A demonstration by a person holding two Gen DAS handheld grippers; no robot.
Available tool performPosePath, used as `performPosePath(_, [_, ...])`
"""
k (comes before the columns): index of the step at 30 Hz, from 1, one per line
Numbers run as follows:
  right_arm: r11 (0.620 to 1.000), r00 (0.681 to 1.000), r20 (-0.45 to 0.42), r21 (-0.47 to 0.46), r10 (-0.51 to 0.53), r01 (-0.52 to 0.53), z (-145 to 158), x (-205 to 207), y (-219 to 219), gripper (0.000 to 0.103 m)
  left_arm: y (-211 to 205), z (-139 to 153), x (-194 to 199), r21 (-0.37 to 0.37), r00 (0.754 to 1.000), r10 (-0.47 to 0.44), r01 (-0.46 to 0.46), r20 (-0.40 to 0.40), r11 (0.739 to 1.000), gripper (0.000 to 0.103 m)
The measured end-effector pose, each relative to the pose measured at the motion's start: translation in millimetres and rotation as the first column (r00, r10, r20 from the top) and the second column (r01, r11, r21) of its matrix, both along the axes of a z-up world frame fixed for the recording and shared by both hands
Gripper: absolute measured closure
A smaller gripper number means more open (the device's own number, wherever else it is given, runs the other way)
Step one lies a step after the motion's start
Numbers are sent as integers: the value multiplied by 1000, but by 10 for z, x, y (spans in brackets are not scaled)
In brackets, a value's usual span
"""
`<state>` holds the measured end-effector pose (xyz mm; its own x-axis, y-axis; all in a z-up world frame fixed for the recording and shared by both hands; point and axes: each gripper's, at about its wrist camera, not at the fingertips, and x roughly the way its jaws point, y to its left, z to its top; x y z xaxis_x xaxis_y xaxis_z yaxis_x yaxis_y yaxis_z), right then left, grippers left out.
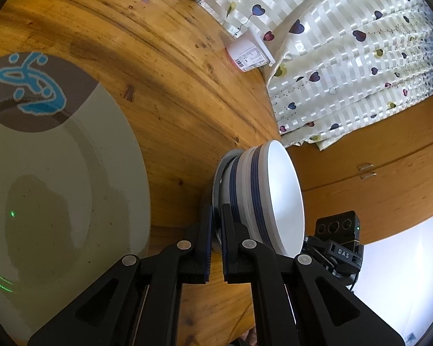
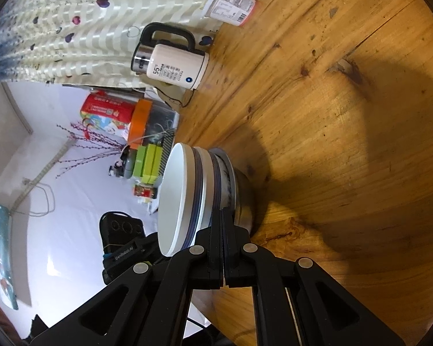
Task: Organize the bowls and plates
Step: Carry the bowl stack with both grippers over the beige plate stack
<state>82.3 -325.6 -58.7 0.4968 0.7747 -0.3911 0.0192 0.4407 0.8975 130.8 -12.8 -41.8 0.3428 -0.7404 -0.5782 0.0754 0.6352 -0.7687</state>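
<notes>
A stack of white bowls with blue bands (image 1: 262,196) stands on a grey metal dish at the edge of the wooden table (image 1: 173,86). My left gripper (image 1: 215,225) is shut on a thin rim low in the stack. From the opposite side, in the right wrist view, my right gripper (image 2: 222,219) is shut on a rim of the same bowl stack (image 2: 187,199), just above the metal dish (image 2: 244,201). Each view shows the other gripper's body behind the stack. A large pale plate with a blue fish motif (image 1: 57,187) lies on the table beside the left gripper.
A white kettle with a black handle (image 2: 173,66) and a labelled plastic cup (image 2: 233,5) stand at the table's far side, against a heart-patterned curtain (image 1: 346,57). Beyond the table edge there are boxes and containers (image 2: 121,115) on a white floor.
</notes>
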Motion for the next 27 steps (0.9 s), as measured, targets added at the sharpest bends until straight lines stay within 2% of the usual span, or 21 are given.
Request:
performPosePath(7, [998,1000,11,-55,18,-17,59,-22,45,100,-16,31,-17,4,1000,-7,7,21,1000,100])
performPosePath(14, [980,997,54,-195,48,-37,199,-23,152,100,-27,24,-12,25,1000,-13,12,25,1000,99])
performPosePath(22, [960,992,100,-275,81,-50,262,-71,228,100,-28,18,-7,23,1000,-14,14,24,1000,99])
performPosePath(23, [965,992,99,-258,78,-50,246,-72,215,99,-27,18,-7,22,1000,-14,14,24,1000,99])
performPosePath(25, [988,996,76,-148,49,-37,143,-67,118,99,-28,16,-6,22,1000,-15,14,24,1000,99])
performPosePath(27, [1000,999,39,-30,8,-7,16,-64,8,94,-27,16,-6,21,1000,-14,13,24,1000,99])
